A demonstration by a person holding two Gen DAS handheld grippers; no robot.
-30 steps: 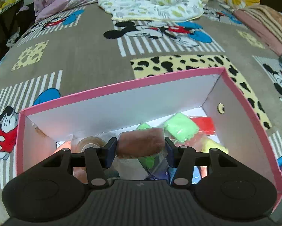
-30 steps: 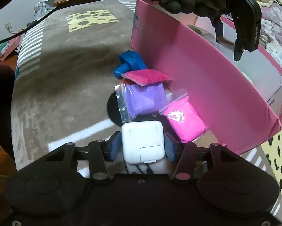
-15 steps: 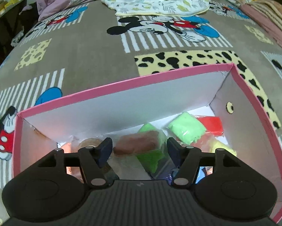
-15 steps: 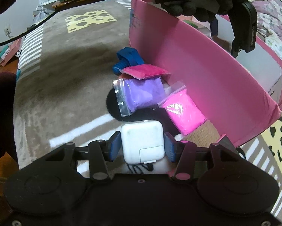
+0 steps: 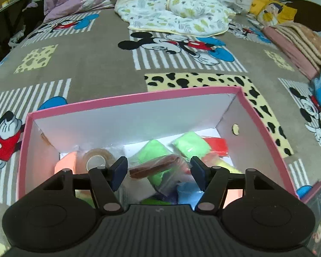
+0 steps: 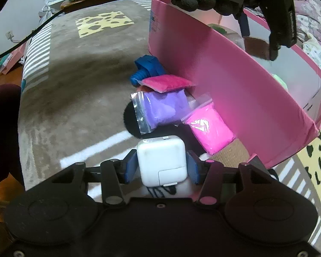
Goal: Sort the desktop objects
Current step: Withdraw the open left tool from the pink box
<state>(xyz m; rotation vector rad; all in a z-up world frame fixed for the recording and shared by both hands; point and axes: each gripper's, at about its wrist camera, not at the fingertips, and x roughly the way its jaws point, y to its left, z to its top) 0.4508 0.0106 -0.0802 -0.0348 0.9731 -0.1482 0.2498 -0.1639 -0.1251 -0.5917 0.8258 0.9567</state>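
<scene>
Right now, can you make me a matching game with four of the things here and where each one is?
Things:
1. brown clay bag
2. white charger
3. purple clay bag
4. blue screw toy

Places:
A. clamped in the right gripper
B. on the blanket under the dark pink bag, beside the pink box
C. inside the box, below the opening left gripper
D. farthest along the outside of the box wall

Pairs: 1-C, 2-A, 3-B, 4-D
</scene>
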